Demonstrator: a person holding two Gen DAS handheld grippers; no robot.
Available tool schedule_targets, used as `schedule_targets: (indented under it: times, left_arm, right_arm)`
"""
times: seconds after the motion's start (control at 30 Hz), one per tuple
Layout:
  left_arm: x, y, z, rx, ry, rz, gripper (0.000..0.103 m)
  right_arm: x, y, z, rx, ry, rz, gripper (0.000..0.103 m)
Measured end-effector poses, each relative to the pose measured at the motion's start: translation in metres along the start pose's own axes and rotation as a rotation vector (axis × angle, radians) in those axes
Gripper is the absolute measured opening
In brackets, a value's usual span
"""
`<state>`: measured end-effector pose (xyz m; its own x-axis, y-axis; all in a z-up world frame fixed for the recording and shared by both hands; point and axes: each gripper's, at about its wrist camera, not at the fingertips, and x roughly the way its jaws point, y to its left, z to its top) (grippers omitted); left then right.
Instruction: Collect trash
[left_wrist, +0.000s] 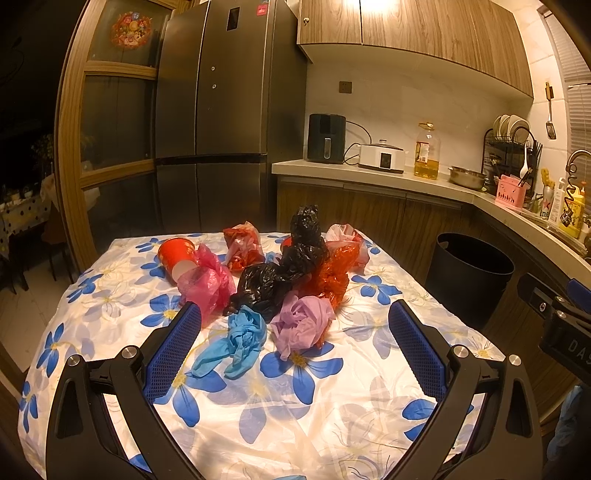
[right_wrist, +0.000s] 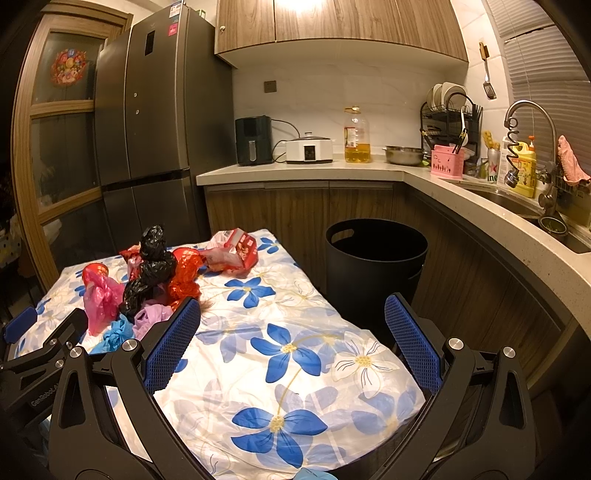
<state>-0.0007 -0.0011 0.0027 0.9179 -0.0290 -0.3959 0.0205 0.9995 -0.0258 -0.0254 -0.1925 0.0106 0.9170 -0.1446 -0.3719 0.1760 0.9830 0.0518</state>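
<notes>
Left gripper (left_wrist: 291, 325), nearest the lens: tongs spread wide, nothing between them, poised over the near side of the flowered tablecloth (left_wrist: 325, 406). Right gripper (right_wrist: 291, 325): likewise spread and empty, over the cloth's right part, well right of the heap.

Black bin (right_wrist: 373, 266): on the floor just beyond the cloth's far right corner, mouth open; likely destination.

Trash heap, middle of the cloth toward its far edge, pieces touching or overlapping:
- black bag (left_wrist: 284, 273), tallest, twisted, at the centre.
- red-orange bag (left_wrist: 332, 277), right of the black one.
- pink bag (left_wrist: 207, 284), left of it, against a red paper cup (left_wrist: 175, 254) lying on its side.
- lilac bag (left_wrist: 303, 325), nearest edge of the heap.
- blue bag (left_wrist: 240, 343), knotted, beside the lilac.

Handling, by judgement: all light, soft, crinkly film, probably slippery; best pinched at a bunched knot or twist. Cup light, crushable; best taken across the rim.
</notes>
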Motion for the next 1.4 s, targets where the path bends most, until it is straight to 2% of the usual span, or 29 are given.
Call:
schedule_targets:
  times: [1.17, 1.4]
  left_arm:
    - [0.0006, -0.0022, 0.0001, -0.003, -0.002, -0.005, 0.097]
    - [0.0038, 0.0031, -0.0027, -0.007, -0.011, 0.014, 0.097]
  right_arm:
    - [0.003, -0.0016, 0.0067, -0.004, -0.002, 0.006, 0.099]
    - [0.0055, -0.002, 0.0057, 0.0, -0.002, 0.01, 0.099]
